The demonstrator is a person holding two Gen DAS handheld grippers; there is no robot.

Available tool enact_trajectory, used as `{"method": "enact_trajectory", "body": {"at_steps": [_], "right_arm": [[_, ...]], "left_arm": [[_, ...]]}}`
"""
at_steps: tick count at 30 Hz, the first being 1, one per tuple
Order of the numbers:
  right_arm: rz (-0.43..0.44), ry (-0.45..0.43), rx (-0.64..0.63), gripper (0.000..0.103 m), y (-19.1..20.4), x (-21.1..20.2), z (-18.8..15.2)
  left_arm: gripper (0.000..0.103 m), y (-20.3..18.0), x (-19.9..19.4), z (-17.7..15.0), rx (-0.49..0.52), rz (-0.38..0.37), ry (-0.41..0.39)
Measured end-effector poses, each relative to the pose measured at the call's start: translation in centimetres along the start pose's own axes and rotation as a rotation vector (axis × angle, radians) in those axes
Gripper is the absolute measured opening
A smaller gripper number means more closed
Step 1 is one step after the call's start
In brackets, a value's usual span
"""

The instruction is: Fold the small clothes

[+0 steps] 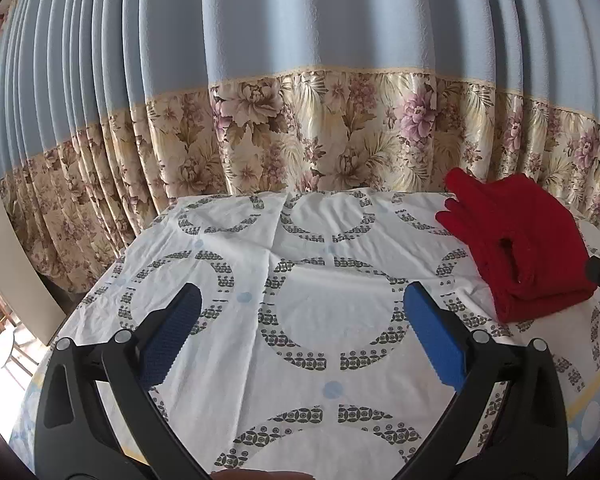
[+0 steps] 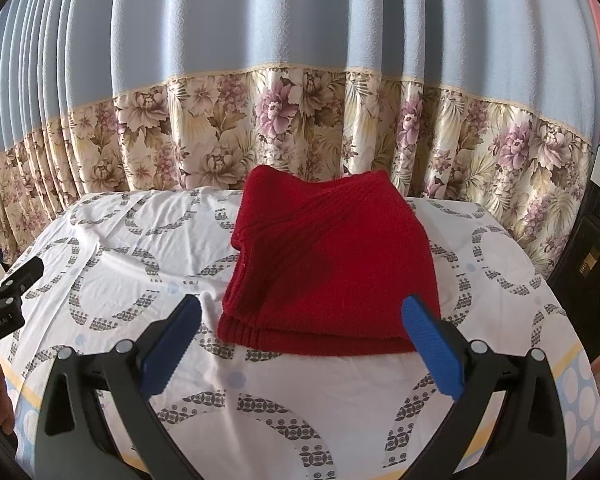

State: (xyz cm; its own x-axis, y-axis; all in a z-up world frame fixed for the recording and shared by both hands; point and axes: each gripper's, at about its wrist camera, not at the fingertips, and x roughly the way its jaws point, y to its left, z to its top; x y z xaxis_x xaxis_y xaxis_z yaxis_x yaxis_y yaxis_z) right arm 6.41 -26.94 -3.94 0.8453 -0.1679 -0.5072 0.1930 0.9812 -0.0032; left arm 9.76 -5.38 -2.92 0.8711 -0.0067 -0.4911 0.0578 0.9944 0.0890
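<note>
A folded red knit garment [image 2: 332, 264] lies on the patterned white sheet [image 2: 320, 384], straight ahead of my right gripper [image 2: 302, 312]. That gripper is open and empty, just short of the garment's near edge. In the left wrist view the same garment [image 1: 528, 248] lies at the far right. My left gripper [image 1: 302, 304] is open and empty above bare sheet [image 1: 300, 240], to the left of the garment. The left gripper's tip also shows at the left edge of the right wrist view [image 2: 16, 280].
A blue curtain with a floral hem [image 2: 300, 128] hangs right behind the table. A dark cabinet [image 2: 596, 264] stands at the right. A white board [image 1: 16, 264] leans at the left beside the table edge.
</note>
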Motion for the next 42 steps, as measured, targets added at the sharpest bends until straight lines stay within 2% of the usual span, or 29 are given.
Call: {"method": "enact_trajectory", "body": {"at_steps": [42], "right_arm": [[0.002,0.002,-0.006,0.100,-0.01,0.09,-0.17]], "left_arm": [[0.100,0.15,0.02,0.01,-0.004,0.003,0.003]]}}
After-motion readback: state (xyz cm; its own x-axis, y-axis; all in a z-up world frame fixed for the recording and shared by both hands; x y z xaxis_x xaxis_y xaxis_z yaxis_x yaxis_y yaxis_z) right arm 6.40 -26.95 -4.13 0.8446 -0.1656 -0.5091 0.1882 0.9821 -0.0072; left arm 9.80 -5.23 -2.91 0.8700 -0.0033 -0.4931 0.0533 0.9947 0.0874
